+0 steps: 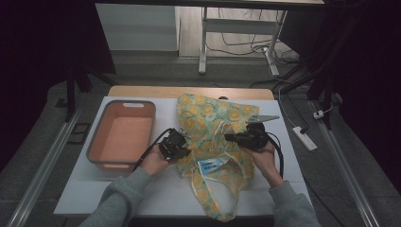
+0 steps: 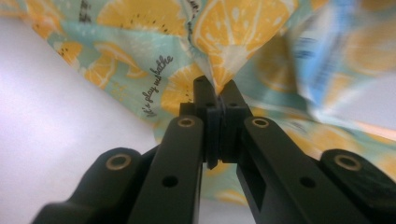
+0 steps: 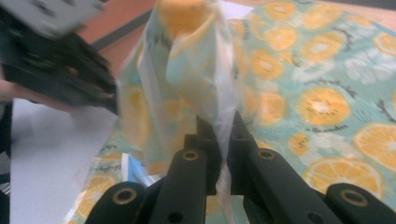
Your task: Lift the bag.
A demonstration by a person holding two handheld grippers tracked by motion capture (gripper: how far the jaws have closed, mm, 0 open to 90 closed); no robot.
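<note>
- At the near edge of the high view, two grey sleeves come in over the white table.
- The lemon-print fabric bag lies spread across the middle of the table, its long handle strap trailing toward the person.
- A small blue-and-white packet rests at the bag's near part, between the two hands.
- The left gripper sits at the bag's left edge; in the left gripper view its jaws are pressed together on a pinched fold of the bag, which rises in a peak from the tips.
- The right gripper is at the bag's right half, a grey three-cornered plate on top; in the right gripper view its jaws are clamped on a lifted, pale edge of the bag, with the left gripper blurred beyond at upper left.
- An orange tub with a grey rim stands just left of the bag.
- Farther back on the floor are desk legs and a white power strip.
</note>
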